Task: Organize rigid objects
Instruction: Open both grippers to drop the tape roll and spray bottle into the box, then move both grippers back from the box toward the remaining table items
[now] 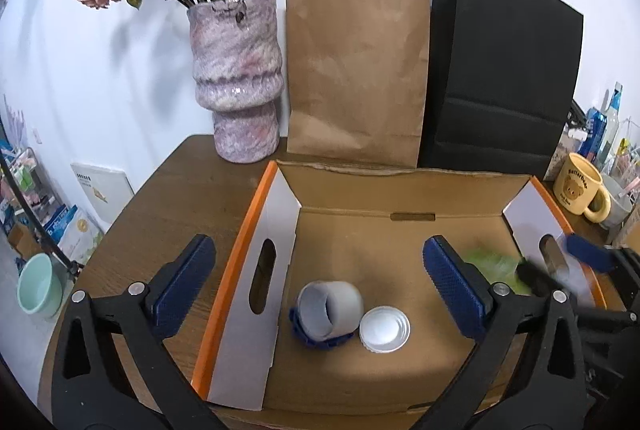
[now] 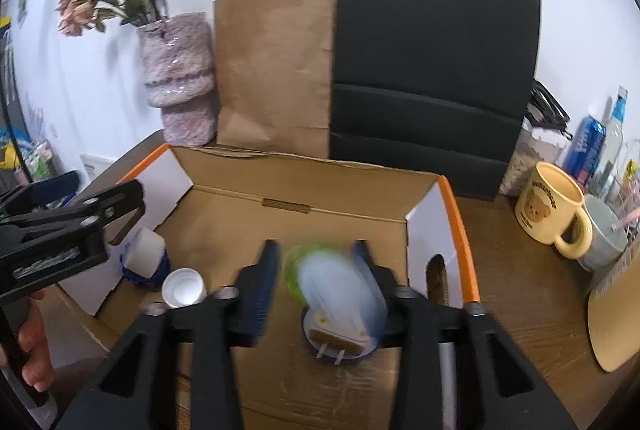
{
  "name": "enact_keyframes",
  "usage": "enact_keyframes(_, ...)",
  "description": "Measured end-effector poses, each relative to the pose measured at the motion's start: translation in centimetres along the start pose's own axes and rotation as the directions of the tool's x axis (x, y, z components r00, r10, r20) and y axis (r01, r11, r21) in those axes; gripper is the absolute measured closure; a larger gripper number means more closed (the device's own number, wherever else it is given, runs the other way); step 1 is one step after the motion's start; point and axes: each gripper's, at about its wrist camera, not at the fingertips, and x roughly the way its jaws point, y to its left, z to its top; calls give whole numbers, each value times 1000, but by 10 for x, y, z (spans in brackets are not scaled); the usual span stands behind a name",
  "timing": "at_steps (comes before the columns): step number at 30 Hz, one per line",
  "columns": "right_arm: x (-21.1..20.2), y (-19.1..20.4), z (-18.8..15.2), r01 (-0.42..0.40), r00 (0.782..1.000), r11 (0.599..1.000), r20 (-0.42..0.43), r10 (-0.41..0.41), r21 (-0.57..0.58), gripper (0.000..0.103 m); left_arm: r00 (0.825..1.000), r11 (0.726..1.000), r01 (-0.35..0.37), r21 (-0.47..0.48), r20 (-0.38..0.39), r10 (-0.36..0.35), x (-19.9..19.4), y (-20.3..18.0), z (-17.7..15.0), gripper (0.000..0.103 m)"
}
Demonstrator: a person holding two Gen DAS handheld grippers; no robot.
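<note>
— Brown corrugated cardboard fills my left view: the open cardboard box with orange edges [image 1: 280,310] sits on the dark wooden table [image 1: 180,190]. What lies in it?

— A white cylindrical container lying on its side on a blue base [image 1: 328,314], and touching it on the right a white round screw cap [image 1: 385,329], both on the box floor. My left gripper [image 1: 320,282] hovers above them with its blue pads spread wide, holding nothing.

— And behind?

— A mottled pink ceramic vase [image 1: 238,78] of dried roses, a brown paper bag [image 1: 356,70], a black paper bag [image 1: 504,70], and a yellow bear mug [image 1: 582,192] at the right.

— Now the right view?

— My right gripper [image 2: 316,270] is inside the box [image 2: 460,214], fingers parted. Between them, against the right pad, is a blurred white plug adapter with two metal prongs [image 2: 340,302], something green behind it. Whether I grip it, I cannot tell. The cap [image 2: 184,288] lies to the left.
</note>
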Motion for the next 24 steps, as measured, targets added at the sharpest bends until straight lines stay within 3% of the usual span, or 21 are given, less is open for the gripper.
enact_keyframes(1, -1, -2, 0, 8, 1000, 1000, 3, -9, 5, 7, 1000, 1000, 3, 1, 1, -3, -1, 0, 0, 0)
enact_keyframes(24, -17, -2, -4, 7, 999, 1000, 33, -7, 2, 7, 999, 1000, 11, -15, 43, -11, -19, 4, -4, 0)
